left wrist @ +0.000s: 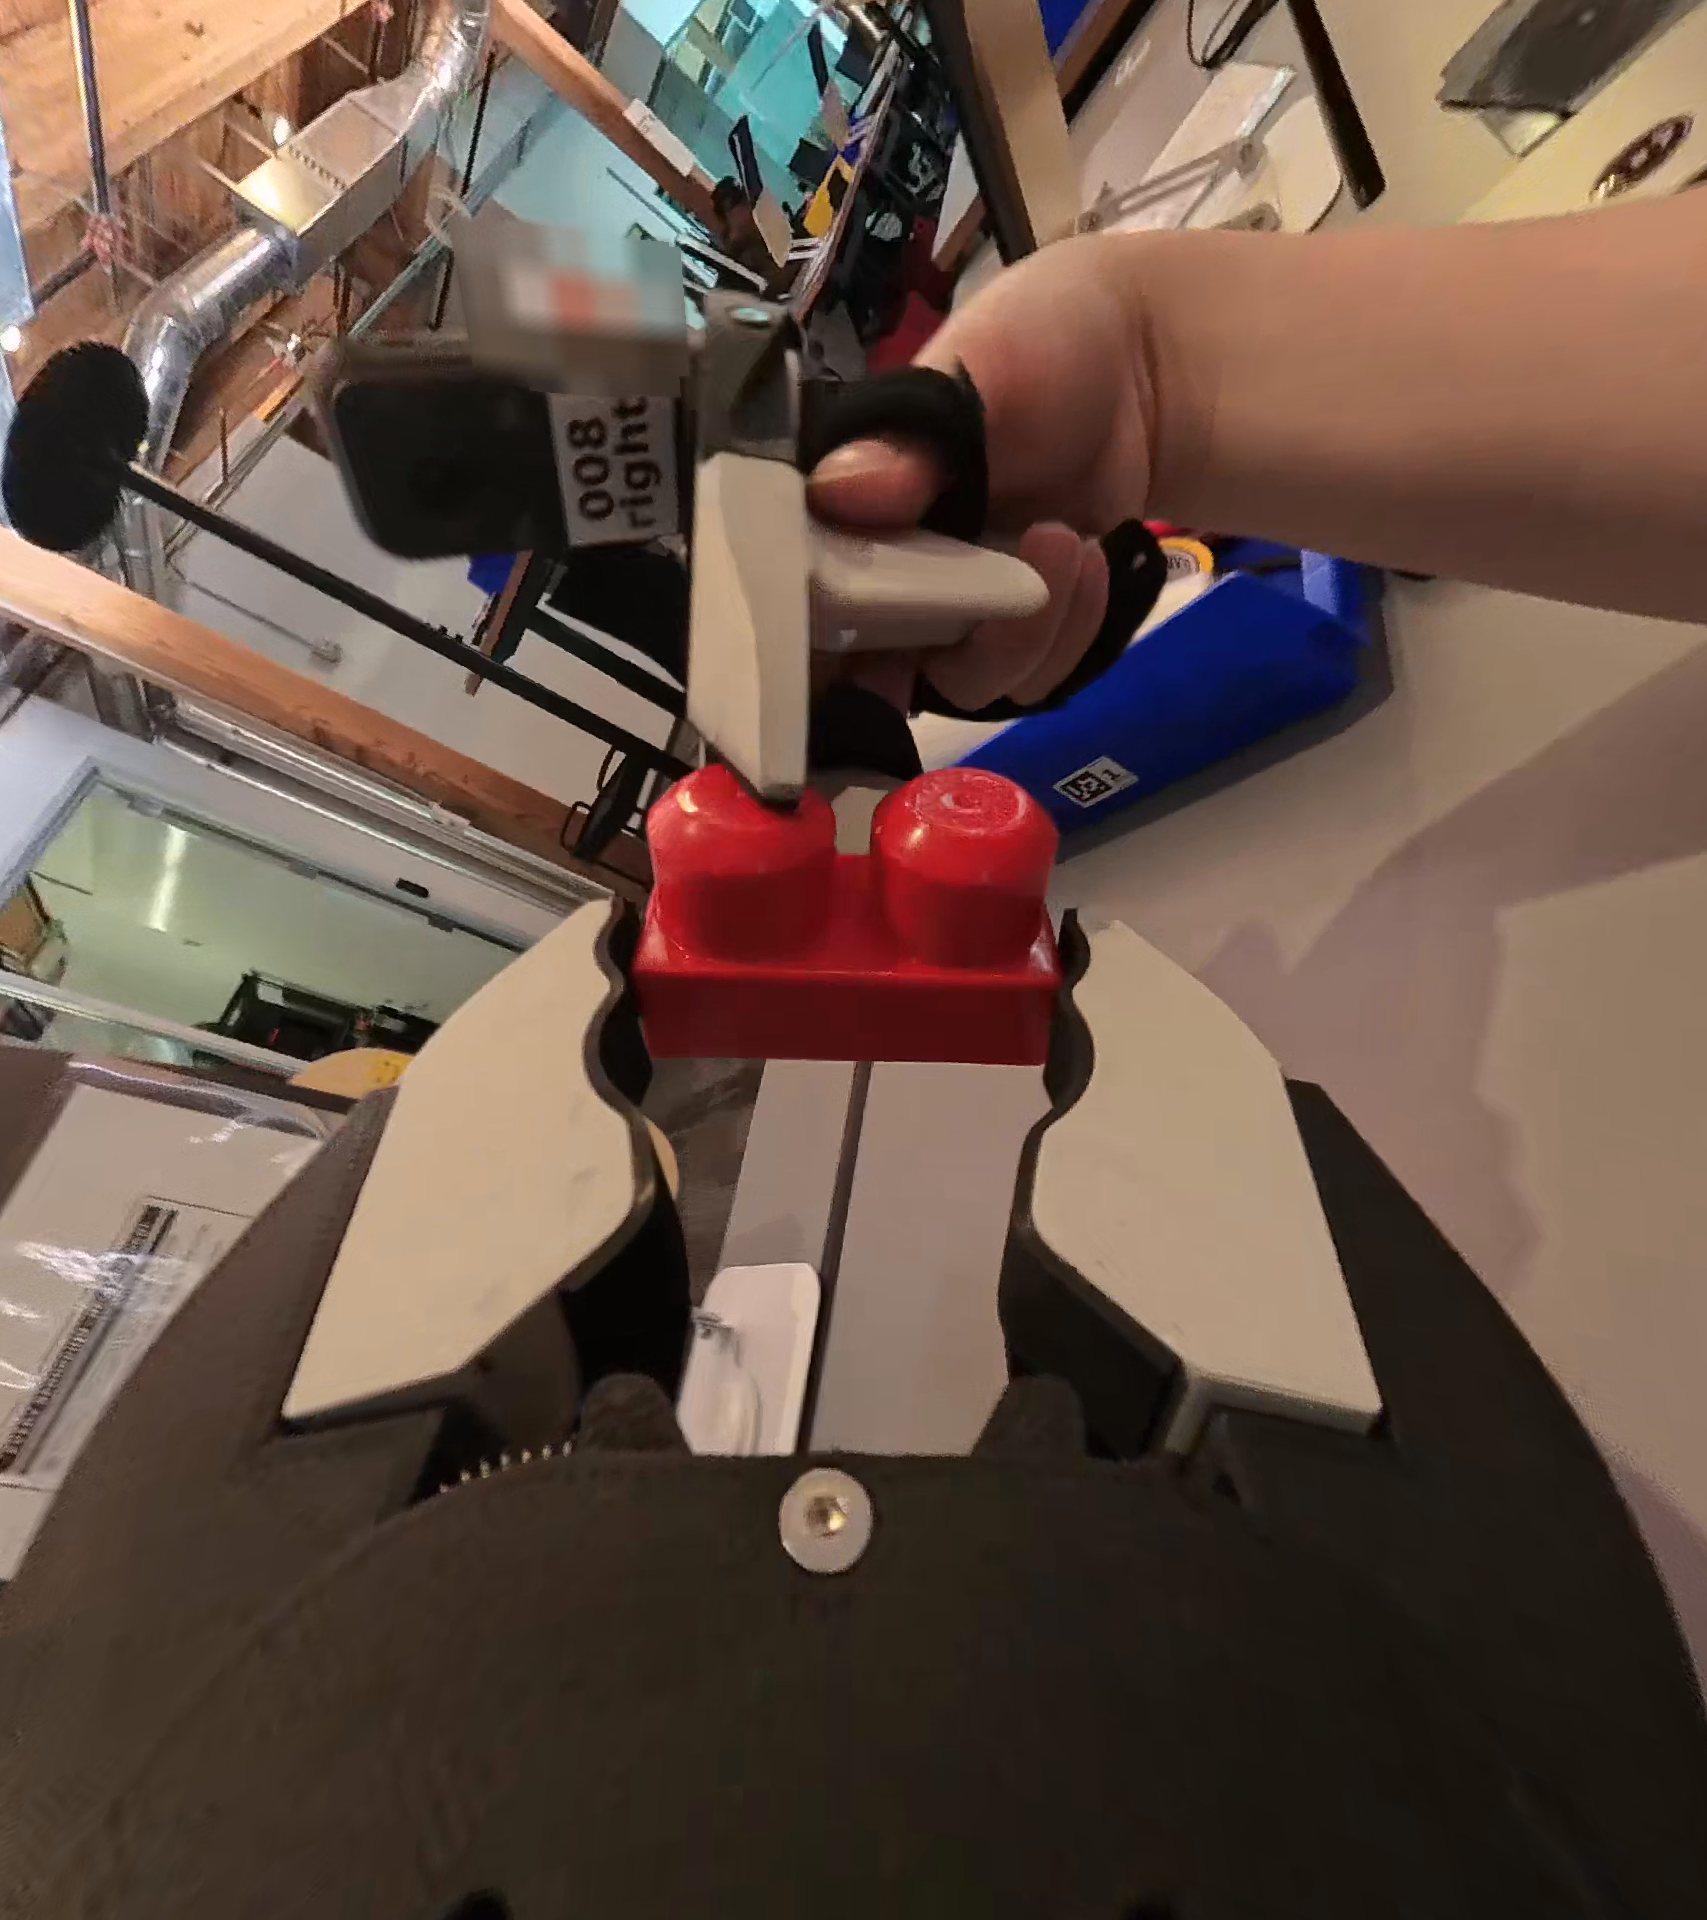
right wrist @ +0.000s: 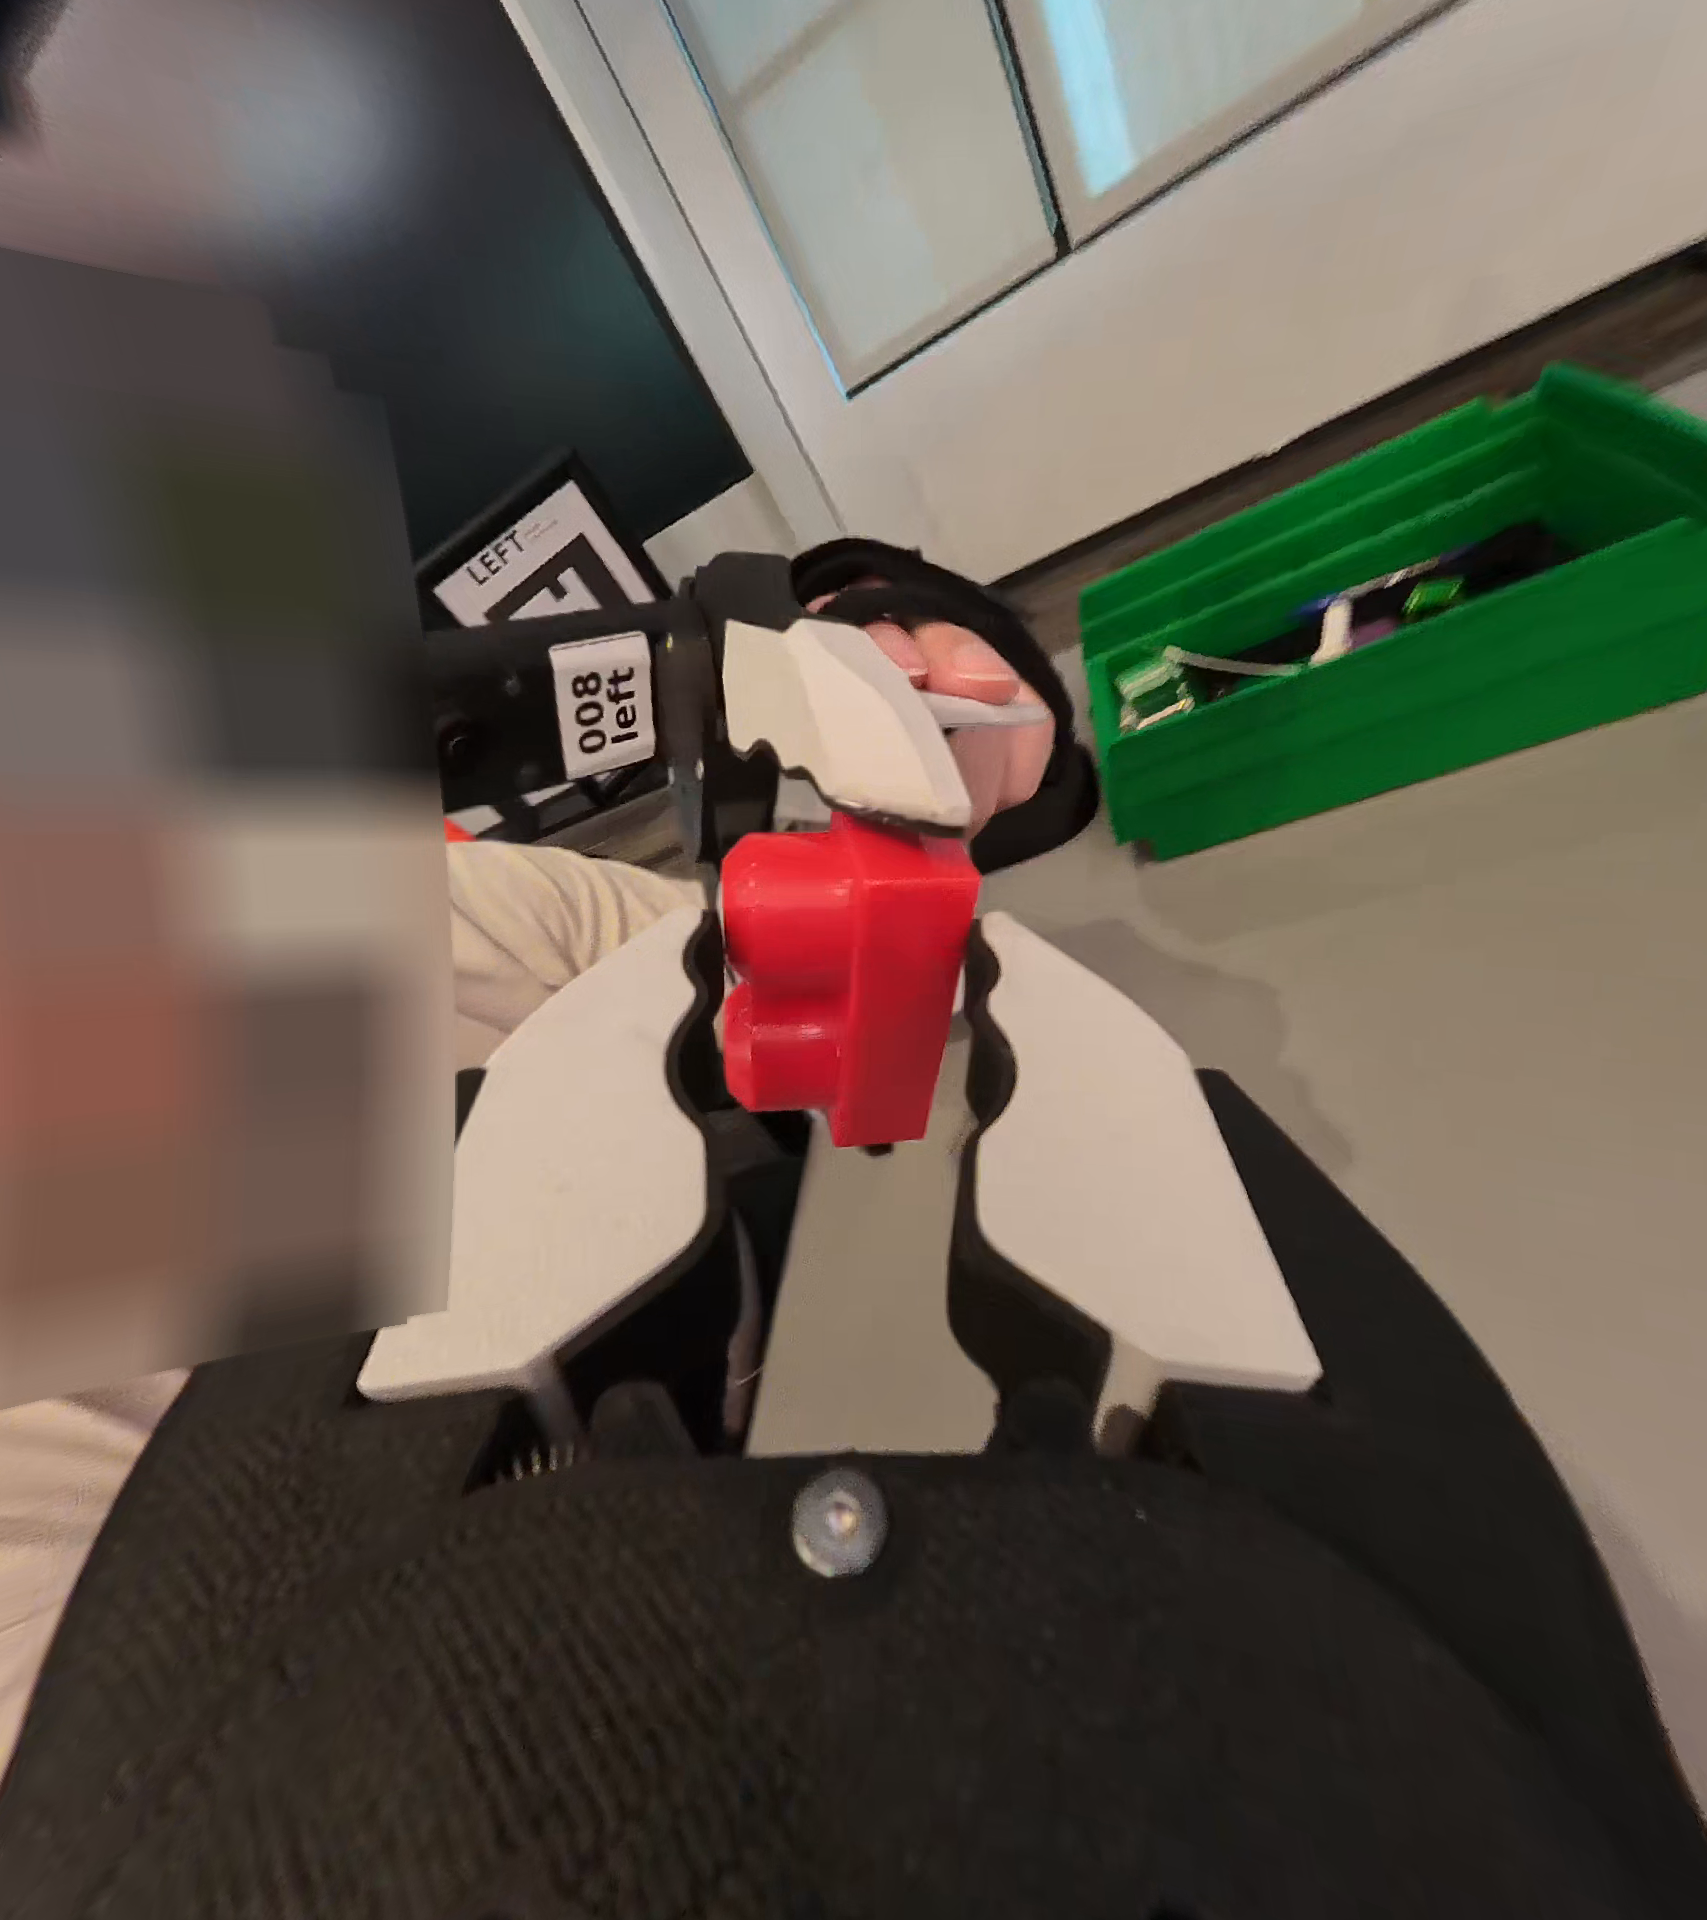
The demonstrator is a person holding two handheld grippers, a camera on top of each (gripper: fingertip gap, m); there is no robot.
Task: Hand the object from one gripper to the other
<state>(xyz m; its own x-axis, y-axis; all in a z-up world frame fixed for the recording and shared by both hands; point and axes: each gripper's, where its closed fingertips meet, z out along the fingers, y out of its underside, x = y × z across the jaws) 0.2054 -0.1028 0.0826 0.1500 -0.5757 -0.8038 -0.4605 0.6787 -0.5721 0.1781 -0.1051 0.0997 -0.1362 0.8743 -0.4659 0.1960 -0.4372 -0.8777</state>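
We saw red brick (left wrist: 844, 982) midair, pinched endwise by left gripper (left wrist: 844, 997); right gripper (right wrist: 844, 966) closed across studs and base. We judged it light, rigid, slick; flat faces gave best hold.

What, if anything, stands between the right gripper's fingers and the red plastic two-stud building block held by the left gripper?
Nothing visible does. The red plastic two-stud building block sits between the fingers of the right gripper, studs facing one, base the other. The left gripper clamps only its short ends.
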